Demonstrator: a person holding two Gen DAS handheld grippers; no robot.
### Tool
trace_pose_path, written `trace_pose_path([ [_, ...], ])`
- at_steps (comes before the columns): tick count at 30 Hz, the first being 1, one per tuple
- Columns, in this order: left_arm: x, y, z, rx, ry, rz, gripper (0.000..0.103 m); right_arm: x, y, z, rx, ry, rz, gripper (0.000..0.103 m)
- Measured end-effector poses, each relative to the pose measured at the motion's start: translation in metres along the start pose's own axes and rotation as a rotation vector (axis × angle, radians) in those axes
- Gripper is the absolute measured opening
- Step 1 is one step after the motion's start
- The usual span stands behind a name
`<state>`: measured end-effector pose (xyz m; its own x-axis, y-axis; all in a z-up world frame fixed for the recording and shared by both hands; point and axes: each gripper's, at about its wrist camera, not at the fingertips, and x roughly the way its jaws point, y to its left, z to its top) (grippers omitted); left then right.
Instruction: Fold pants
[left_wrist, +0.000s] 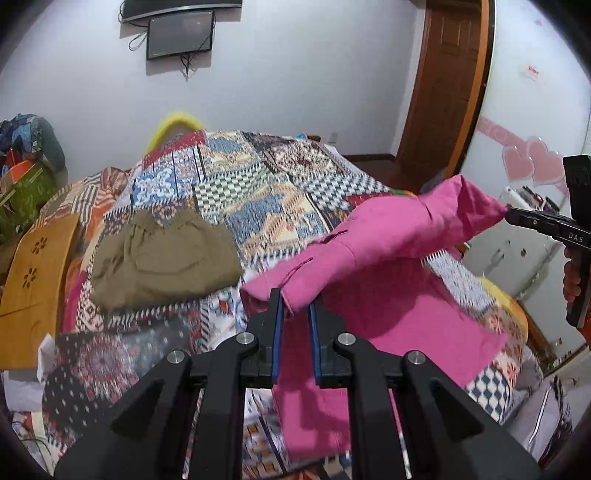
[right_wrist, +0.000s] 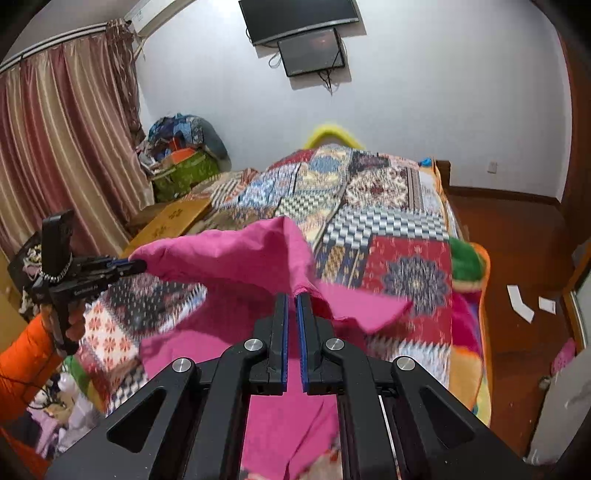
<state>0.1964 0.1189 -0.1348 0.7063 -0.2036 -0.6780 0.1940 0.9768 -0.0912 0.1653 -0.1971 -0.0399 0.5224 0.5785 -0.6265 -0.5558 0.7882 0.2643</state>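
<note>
A folded olive-brown cloth garment (left_wrist: 162, 258) lies at the far left of the bed's patchwork quilt (left_wrist: 258, 192). To its right, the bright pink cotton pants (left_wrist: 388, 251) hang lifted over the quilt's near part, one end stretched between both tools. The left gripper (left_wrist: 295, 306) pinches one corner; the right gripper (right_wrist: 293, 295) is clenched on the other. The fold looks under way: next, carry this edge level over the lower half and lay it square.

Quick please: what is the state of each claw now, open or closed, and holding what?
Left claw: closed on an edge of the pink pants.
Right claw: closed on another edge of the same pants.
</note>
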Motion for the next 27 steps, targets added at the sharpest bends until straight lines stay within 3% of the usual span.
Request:
trace_pose_path([
  [7, -0.010, -0.005, -0.036, -0.042, 0.018, -0.038, 0.009, -0.003, 0.004, -0.041, 0.036, 0.063, 0.028, 0.004],
  [13, -0.002, -0.003, -0.055, -0.046, 0.087, 0.028, 0.010, 0.004, -0.005, -0.061, 0.036, 0.127, -0.045, 0.004],
  [15, 0.000, -0.002, -0.058, -0.047, 0.101, 0.048, 0.021, 0.006, -0.010, -0.064, 0.035, 0.146, -0.068, 0.005],
  [16, 0.001, -0.001, -0.060, -0.053, 0.103, 0.052, 0.036, 0.007, -0.011, -0.067, 0.033, 0.153, -0.073, 0.005],
  [18, 0.004, -0.001, -0.063, -0.070, 0.097, 0.057, 0.057, 0.015, -0.016, -0.070, 0.038, 0.176, -0.092, 0.017],
  [23, 0.022, -0.006, -0.068, -0.084, 0.129, 0.091, 0.062, 0.029, -0.018, -0.082, 0.002, 0.192, -0.177, 0.042],
  [27, 0.043, -0.009, -0.074, -0.057, 0.195, 0.104, 0.062, 0.046, -0.019, -0.088, -0.007, 0.236, -0.176, 0.044],
])
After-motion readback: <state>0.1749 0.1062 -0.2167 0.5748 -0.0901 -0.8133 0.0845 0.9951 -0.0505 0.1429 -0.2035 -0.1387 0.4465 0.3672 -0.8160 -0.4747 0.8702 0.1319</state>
